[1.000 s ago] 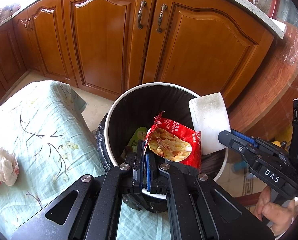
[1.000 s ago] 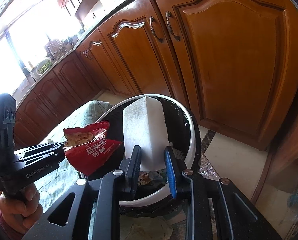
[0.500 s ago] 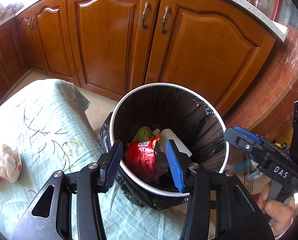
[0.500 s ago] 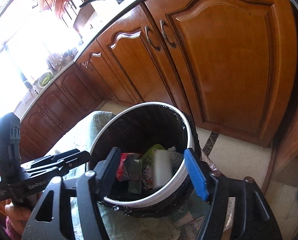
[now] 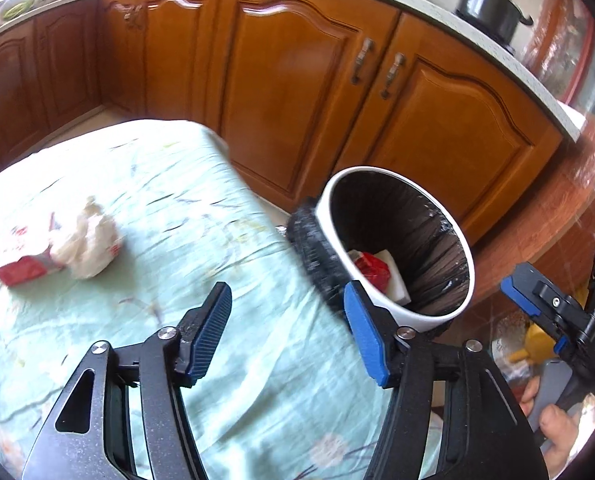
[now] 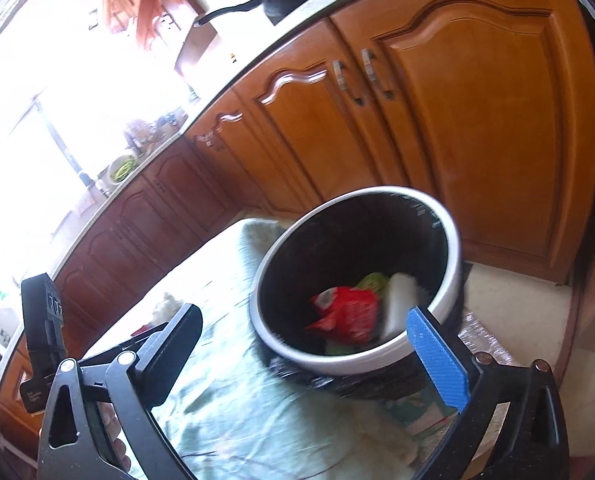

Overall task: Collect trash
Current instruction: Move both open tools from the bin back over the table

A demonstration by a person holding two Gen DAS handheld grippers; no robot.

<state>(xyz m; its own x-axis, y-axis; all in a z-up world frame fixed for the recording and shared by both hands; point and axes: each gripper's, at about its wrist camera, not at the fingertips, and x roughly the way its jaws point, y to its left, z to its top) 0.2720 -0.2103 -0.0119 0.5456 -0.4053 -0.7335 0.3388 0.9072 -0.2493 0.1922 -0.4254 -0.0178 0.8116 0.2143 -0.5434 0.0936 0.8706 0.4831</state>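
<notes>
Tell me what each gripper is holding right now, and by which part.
Nothing is held. The left gripper and right gripper are both open and empty; the red snack bag and white block lie in the trash bin.

Daylight enters from the window (image 6: 37, 120), blown out to white in the right wrist view. Cabinet doors (image 5: 297, 80) carry soft glare. Motion blur smears the tablecloth (image 5: 177, 200) and bin rim (image 6: 449, 240). Fisheye bends the countertop (image 5: 437, 4); corners vignette black.
</notes>
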